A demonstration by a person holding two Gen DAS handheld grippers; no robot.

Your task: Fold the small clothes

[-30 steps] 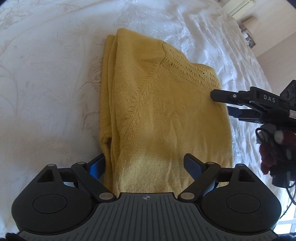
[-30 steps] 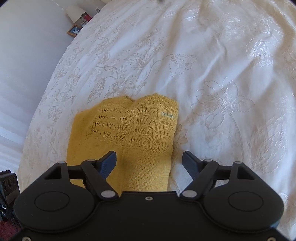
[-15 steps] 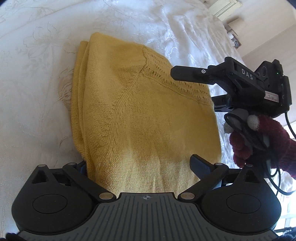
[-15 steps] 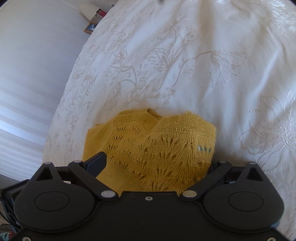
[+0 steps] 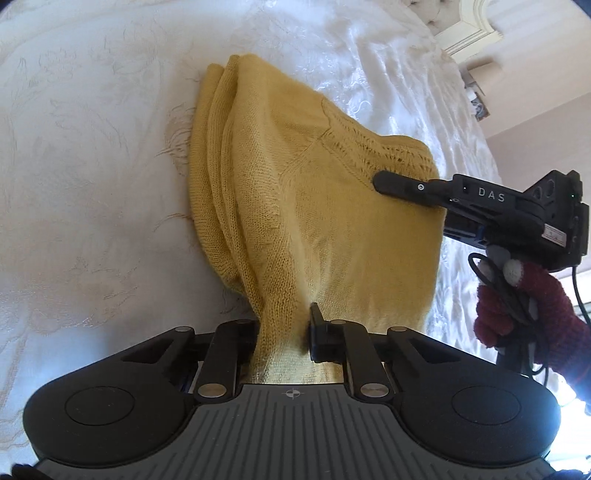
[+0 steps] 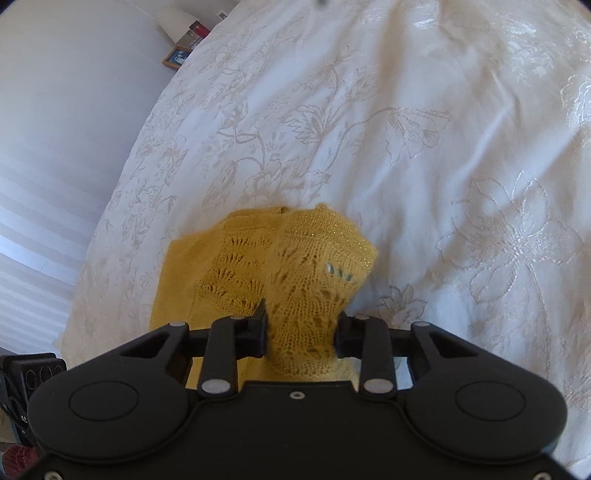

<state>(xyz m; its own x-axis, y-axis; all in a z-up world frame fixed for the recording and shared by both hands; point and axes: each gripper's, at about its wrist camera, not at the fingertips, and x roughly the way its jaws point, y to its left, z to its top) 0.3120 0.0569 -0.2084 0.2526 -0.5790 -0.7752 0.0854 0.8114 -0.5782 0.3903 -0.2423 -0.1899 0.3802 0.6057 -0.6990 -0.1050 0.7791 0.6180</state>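
You've got the yellow knit top (image 5: 332,221), part-folded, lying mid-bed on the white embroidered bedspread (image 5: 92,166). Left claw (image 5: 282,332) is closing on the hem bunch at 6 o'clock, fabric pinched between the pads. Right claw (image 6: 300,332) is closing on the lacy neckline end, knit gathered between its jaws. Step: both ends gripped for the next fold. Next, I'd say lift both together, keep the cloth taut, carry one end over the other. "DAS" reads on the right claw's body; the sticker's too small to read.

White floral-embroidered bedspread (image 6: 406,110) brightly lit, cream carved headboard (image 5: 469,33) beyond its far edge, pale wall (image 6: 55,92) beside the bed, small framed picture (image 6: 176,58) by that wall
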